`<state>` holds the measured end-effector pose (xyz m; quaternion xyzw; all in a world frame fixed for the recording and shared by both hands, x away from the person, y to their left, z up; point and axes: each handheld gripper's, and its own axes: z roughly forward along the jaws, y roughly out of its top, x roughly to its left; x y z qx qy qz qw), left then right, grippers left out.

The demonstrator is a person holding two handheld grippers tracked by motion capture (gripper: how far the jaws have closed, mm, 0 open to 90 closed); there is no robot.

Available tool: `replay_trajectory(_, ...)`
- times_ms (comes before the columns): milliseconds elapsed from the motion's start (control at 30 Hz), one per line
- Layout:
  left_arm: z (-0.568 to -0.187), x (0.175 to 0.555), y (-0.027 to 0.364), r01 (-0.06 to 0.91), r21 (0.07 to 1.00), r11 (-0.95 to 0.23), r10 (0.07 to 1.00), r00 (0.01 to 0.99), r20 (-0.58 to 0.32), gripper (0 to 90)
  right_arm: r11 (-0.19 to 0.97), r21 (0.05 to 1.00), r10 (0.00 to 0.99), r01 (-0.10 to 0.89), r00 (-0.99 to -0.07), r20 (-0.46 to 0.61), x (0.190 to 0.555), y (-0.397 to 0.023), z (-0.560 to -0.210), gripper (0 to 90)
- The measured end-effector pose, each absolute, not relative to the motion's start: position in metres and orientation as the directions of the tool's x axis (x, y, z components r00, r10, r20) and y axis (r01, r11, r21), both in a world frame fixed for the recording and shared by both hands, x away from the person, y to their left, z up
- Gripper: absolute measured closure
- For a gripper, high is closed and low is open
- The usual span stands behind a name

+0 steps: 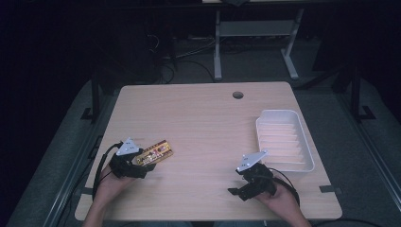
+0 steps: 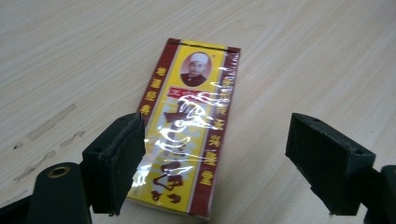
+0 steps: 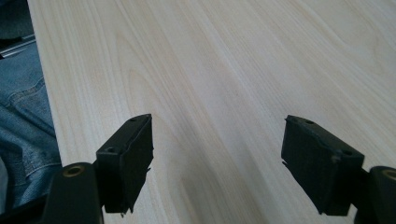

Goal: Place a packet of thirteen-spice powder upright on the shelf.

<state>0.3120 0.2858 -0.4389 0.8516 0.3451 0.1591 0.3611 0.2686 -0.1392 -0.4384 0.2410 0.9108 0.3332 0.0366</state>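
A flat yellow and dark-red packet (image 1: 153,152) wrapped in shiny film lies on the wooden table (image 1: 203,123) at the front left. In the left gripper view the packet (image 2: 189,126) lies flat between the wide-apart jaws, its near end beside the left pad, and no pad presses on it. My left gripper (image 1: 144,166) hovers open just in front of the packet's near end. My right gripper (image 1: 236,189) sits open near the table's front right edge. Its jaws (image 3: 217,163) stand wide over bare wood, with nothing between them.
A white ribbed plastic tray (image 1: 283,139) stands on the table's right side, behind the right gripper. A round cable hole (image 1: 238,95) lies near the far edge. Blue jeans (image 3: 23,116) show beyond the table's front edge. Desk legs and cables stand on the dark floor beyond.
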Motion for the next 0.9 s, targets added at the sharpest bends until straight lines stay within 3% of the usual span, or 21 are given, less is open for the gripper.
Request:
replay_trajectory(333,-0.435,0.324,0.292,0.485,0.691,-0.535,0.702,0.711,0.045,16.4,0.66,0.629,0.457,0.411,-0.884,0.098,0.267,-0.137,-0.437,24.2)
replay_trajectory(900,-0.448,0.343,0.297,0.525,0.658,-0.539,0.697,0.717,0.0,16.5,0.674,0.622,0.435,0.398,-0.895,0.101,0.267,-0.132,-0.439,24.2)
